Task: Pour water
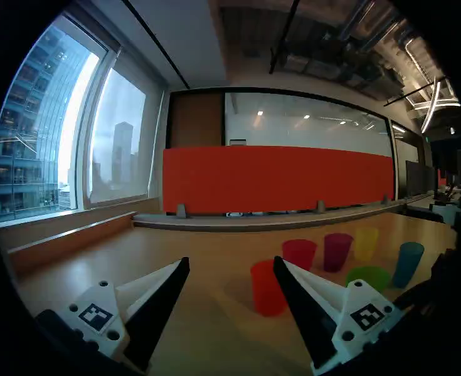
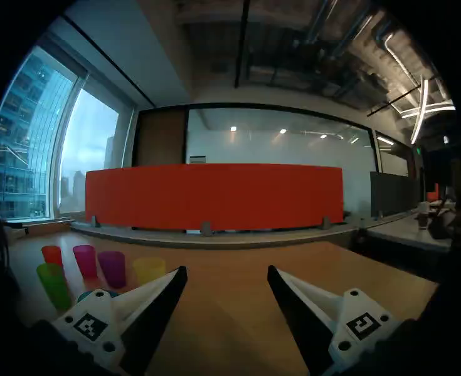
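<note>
Left gripper view: left claw (image 1: 231, 259) spread wide before nearest red cup (image 1: 268, 289); right claw (image 2: 226, 269) likewise spread.

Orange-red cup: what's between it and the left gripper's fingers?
Only bare wooden table, seen in the left gripper view. The orange-red cup stands ahead of the open left gripper, with nothing else in the gap.
</note>
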Available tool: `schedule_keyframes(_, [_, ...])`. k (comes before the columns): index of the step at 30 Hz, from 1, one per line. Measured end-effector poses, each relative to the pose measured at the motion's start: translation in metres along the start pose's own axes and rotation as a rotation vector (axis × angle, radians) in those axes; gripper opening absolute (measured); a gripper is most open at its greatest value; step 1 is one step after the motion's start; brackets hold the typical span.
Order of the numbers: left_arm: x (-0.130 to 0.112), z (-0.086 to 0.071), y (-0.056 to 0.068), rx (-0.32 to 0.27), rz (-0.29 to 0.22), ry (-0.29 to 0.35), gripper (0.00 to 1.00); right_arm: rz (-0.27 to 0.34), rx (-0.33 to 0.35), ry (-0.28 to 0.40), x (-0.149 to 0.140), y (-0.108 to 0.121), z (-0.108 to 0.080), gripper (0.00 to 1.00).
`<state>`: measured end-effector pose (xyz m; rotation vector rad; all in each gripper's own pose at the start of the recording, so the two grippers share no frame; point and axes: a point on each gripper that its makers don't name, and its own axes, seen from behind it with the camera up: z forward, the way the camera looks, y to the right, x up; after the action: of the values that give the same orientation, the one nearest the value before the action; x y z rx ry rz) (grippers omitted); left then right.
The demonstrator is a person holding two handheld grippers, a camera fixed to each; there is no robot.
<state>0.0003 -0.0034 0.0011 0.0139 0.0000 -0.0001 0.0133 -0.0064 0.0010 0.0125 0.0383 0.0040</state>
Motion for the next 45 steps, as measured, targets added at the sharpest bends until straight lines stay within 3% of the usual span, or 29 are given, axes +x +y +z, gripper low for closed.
schedule_keyframes(45, [0.0,0.0,0.001,0.0,0.0,0.0,1.0,-0.005,-0.009,-0.039,-0.011,0.006,0.001,1.0])
